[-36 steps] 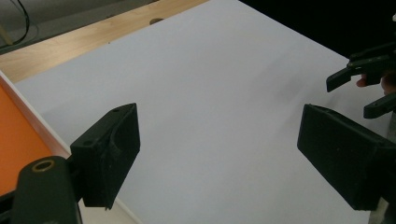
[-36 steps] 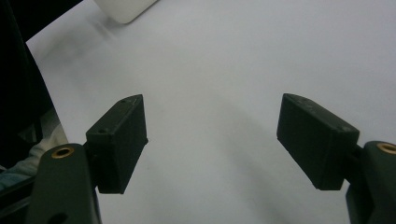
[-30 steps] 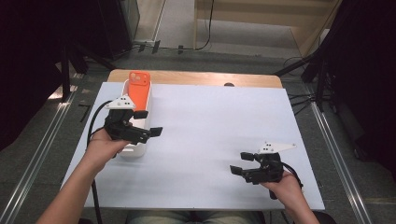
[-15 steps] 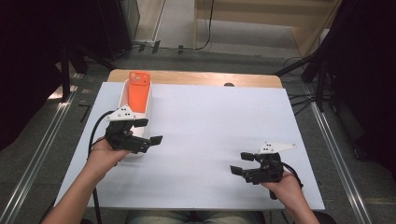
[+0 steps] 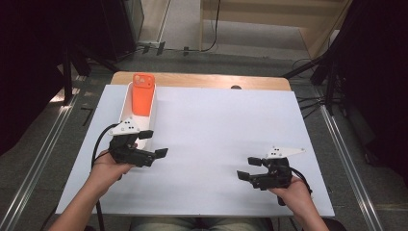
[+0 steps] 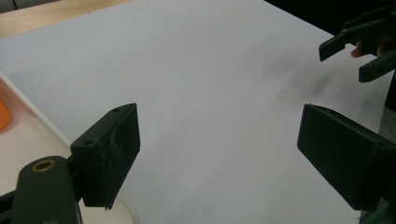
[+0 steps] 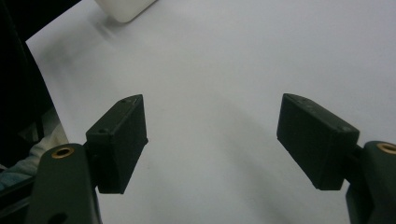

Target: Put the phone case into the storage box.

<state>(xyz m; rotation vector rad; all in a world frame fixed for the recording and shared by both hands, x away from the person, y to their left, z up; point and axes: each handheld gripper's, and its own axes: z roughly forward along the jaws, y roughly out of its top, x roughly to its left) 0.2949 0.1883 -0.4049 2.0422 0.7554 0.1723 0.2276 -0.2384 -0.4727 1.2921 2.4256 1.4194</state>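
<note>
The left hand-held gripper (image 5: 156,155) has drawn back from the white tray (image 5: 126,103) holding the orange phone (image 5: 143,94) near the table's far left corner, jaws apart, empty; the right hand-held gripper (image 5: 248,169) rests open, so the placing looks finished.

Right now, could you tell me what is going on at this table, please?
A person sits at a white table with a pair of tongs in each hand. The left tongs hover open just in front of a long white tray that holds an orange phone-shaped item; nothing is between their jaws. The right tongs rest low over the bare table near the person, also open and holding nothing. The orange item lies in the tray, not gripped.
</note>
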